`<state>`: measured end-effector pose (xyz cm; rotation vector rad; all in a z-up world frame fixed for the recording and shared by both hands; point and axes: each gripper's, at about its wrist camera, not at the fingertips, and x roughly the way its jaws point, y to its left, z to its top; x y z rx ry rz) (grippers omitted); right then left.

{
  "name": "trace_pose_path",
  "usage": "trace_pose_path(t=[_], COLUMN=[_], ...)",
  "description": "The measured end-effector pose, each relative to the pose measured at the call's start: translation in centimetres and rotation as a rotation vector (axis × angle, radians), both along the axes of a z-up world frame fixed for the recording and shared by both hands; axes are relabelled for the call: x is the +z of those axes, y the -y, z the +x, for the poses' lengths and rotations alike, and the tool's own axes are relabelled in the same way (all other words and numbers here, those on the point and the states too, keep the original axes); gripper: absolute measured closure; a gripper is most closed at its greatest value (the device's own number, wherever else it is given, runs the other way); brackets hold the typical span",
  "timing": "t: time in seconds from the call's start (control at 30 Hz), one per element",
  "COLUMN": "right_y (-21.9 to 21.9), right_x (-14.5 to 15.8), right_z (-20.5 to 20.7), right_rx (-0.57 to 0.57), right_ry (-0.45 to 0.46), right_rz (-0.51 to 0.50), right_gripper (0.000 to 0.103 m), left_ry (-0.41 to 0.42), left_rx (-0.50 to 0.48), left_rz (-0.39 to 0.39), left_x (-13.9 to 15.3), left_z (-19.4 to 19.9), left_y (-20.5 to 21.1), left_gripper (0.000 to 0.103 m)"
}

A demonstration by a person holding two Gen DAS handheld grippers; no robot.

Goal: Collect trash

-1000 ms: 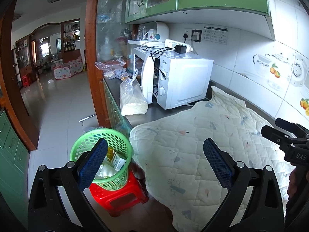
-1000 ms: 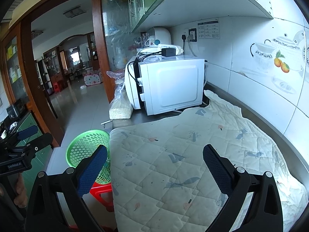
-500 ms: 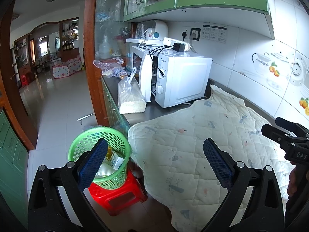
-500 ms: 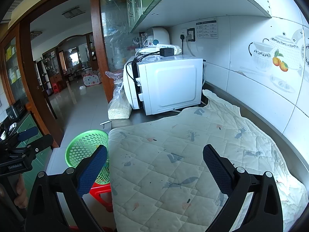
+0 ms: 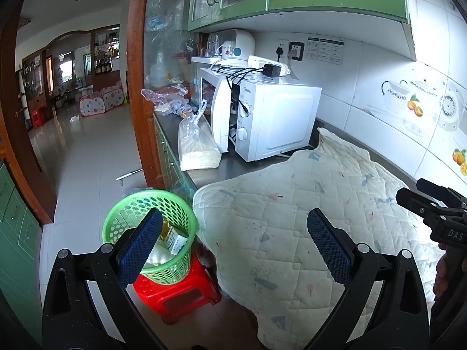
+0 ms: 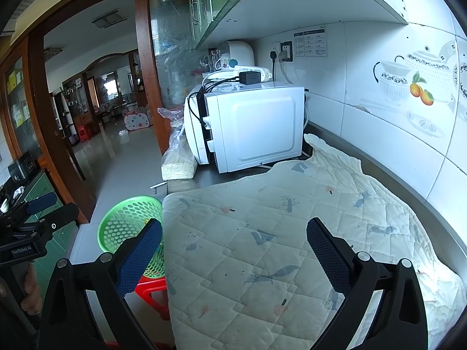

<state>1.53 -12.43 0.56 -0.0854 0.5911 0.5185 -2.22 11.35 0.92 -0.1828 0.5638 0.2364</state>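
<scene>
left gripper [image 5: 233, 246]: jaws spread wide, nothing between the blue pads. Held above the counter edge, looking down at basket and quilt.
right gripper [image 6: 233, 248]: also wide open, empty. Held over the quilt.
basket [image 5: 147, 204]: green mesh bin on a red stool [image 5: 175, 297] on the floor, just beside the counter edge. Already holds trash: a small printed carton [image 5: 175, 240] and some pale wrappers or bags under it.
quilt [image 6: 277, 233]: quilted cloth spread over the steel counter, hanging over the front edge. No loose trash visible on it in either view.
other stuff: white microwave [image 5: 274, 119] past the quilt, clear bag of grain [image 5: 197, 145] beside its door, crumpled plastic bags [image 5: 163, 94] further back on the counter.
progress: looks near done or done. Work area shows nothing left to pick, collected items sit in the basket.
left to do: judging only from this, maybe nothing. The crumpled plastic at the far end could count as trash, can't tell. Area under the quilt and the floor behind the stool are hidden.
risk: low. Both tools empty, nothing to drop.
</scene>
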Motion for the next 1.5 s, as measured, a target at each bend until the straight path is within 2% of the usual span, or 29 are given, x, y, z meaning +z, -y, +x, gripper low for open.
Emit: trace_pose_path(t=[0.77, 1.03, 1.5], right_y=[-0.1, 0.5, 0.7], right_x=[0.0, 0.5, 0.8], right_z=[-0.8, -1.0, -1.1], right_rx=[0.007, -0.007, -0.013], right_ry=[0.025, 0.050, 0.057], right_rz=[0.035, 0.082, 0.092], right_gripper=[0.007, 0.007, 0.007], left_ry=[0.000, 0.018, 0.049], left_rx=[0.007, 0.013, 0.025], left_rz=[0.006, 0.044, 0.063], left_x=[0.1, 1.0, 1.8], left_z=[0.0, -0.3, -0.6], left_y=[0.0, 0.6, 0.9], left_gripper=[0.005, 0.005, 0.005])
